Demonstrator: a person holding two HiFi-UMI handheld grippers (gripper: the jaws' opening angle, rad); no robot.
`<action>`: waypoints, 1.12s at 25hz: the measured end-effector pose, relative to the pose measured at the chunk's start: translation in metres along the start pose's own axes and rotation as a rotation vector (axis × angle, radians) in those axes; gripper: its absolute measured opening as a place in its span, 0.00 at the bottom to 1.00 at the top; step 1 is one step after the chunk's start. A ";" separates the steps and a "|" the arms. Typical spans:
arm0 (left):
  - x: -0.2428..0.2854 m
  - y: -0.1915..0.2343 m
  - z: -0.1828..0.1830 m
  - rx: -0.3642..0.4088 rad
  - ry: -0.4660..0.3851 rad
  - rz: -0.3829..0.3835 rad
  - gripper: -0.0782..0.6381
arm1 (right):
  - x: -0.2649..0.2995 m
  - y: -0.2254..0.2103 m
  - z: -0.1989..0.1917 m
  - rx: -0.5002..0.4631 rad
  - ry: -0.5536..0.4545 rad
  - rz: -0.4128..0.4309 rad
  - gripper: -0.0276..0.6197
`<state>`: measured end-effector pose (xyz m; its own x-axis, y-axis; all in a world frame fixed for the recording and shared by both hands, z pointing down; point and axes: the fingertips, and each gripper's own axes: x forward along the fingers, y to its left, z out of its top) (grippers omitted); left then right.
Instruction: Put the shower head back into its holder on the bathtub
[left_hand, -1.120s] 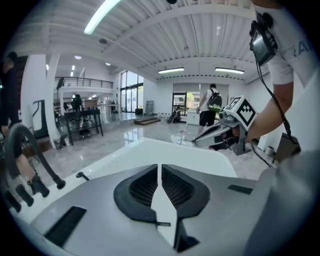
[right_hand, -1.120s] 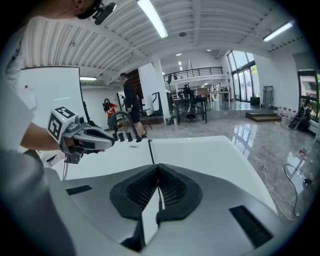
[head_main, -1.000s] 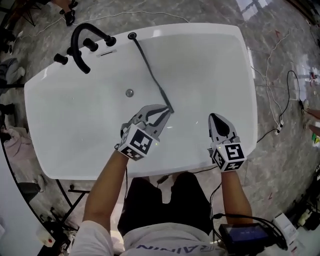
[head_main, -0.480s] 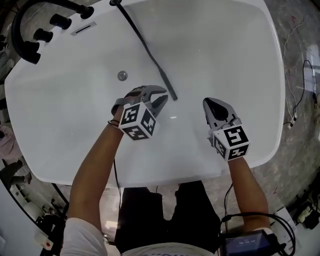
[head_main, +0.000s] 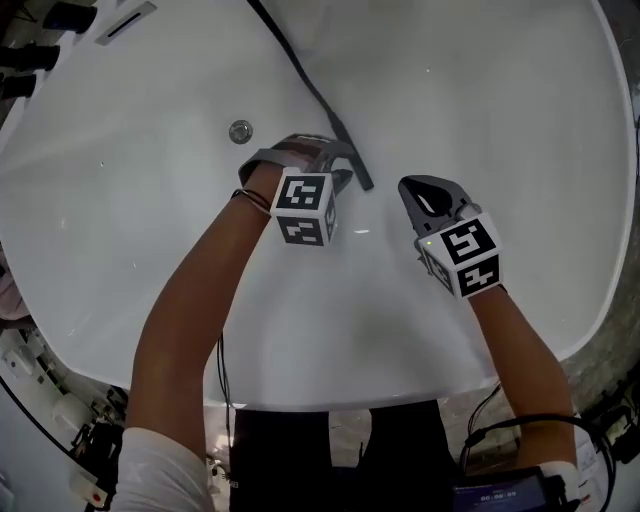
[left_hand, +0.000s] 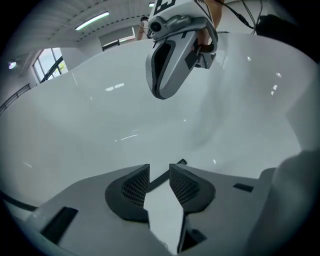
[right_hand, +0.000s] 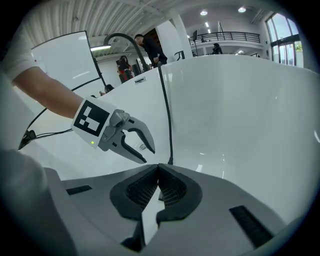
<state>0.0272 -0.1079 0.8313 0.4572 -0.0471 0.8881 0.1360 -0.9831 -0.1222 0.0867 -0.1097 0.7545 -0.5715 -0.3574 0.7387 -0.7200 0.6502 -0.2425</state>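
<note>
The drain (head_main: 240, 131) is seen at the left of the white bathtub (head_main: 470, 90). Just right of it, the left tongs (left_hand: 159, 169) are pointed steeply down over the dark shower head (head_main: 362, 176), which is laid on the tub floor, its hose trailed up the wall. The jaws have just been opening and are held apart, the head's end seen between the tips, unpressed. Farther right, the right tongs (right_hand: 159, 167) are closed tip to tip, with nothing held.

White bathtub (head_main: 500, 120), dark shower head (head_main: 362, 178) and hose (head_main: 295, 65) lying inside, round drain (head_main: 240, 131).
</note>
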 end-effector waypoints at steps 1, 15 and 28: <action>0.011 -0.001 -0.007 0.029 0.012 -0.008 0.27 | 0.009 -0.001 -0.008 0.010 0.011 0.008 0.06; 0.127 -0.004 -0.070 0.375 0.153 -0.069 0.29 | 0.064 0.008 -0.049 -0.035 0.051 0.114 0.06; 0.179 -0.023 -0.081 0.630 0.227 -0.180 0.29 | 0.076 0.014 -0.103 -0.009 0.142 0.146 0.06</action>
<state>0.0342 -0.1085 1.0289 0.1938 0.0035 0.9810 0.7082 -0.6925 -0.1375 0.0738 -0.0581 0.8718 -0.6076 -0.1609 0.7778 -0.6295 0.6947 -0.3480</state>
